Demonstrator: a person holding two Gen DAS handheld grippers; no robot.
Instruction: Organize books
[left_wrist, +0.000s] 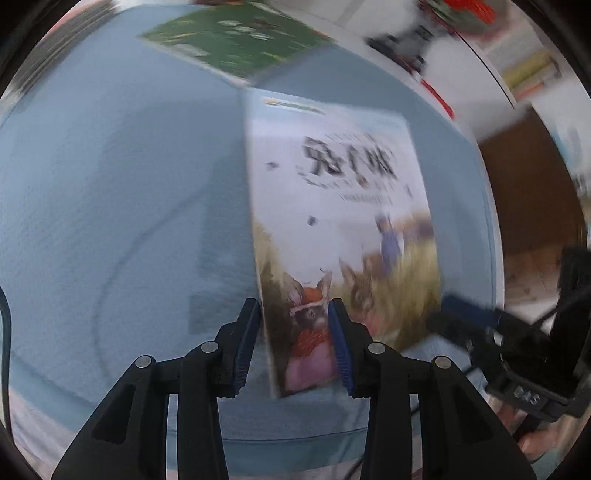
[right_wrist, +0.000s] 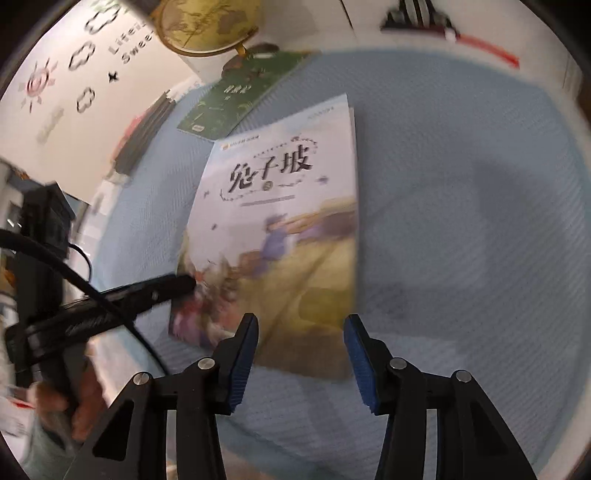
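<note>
Books lie on a counter covered with a light blue textured cloth. The rabbit book, with a pale cover, dark Chinese title and a picture of rabbits in yellow grass, is lifted at its left side, so that the cover stands tilted over the cloth. The left gripper holds the near corner of this book: one of its blue fingers is behind the cover and the other is in front, on the rabbit picture. The book is between them, but the blur hides whether both press on it, though the raised corner suggests a grip.

In the right wrist view the left gripper comes in as a dark bar from the left and meets the lower left corner of the book. A hand is around its handle, low at the left edge.

The right gripper hangs over the near edge of the same book. Its fingers stand apart with nothing between them but the lower part of the cover seen below, and they do not touch it.

Beyond the rabbit book lies a green book, flat on the cloth, with its near corner just beside the far corner of the rabbit book. A globe stands behind it by a white wall.
</note>
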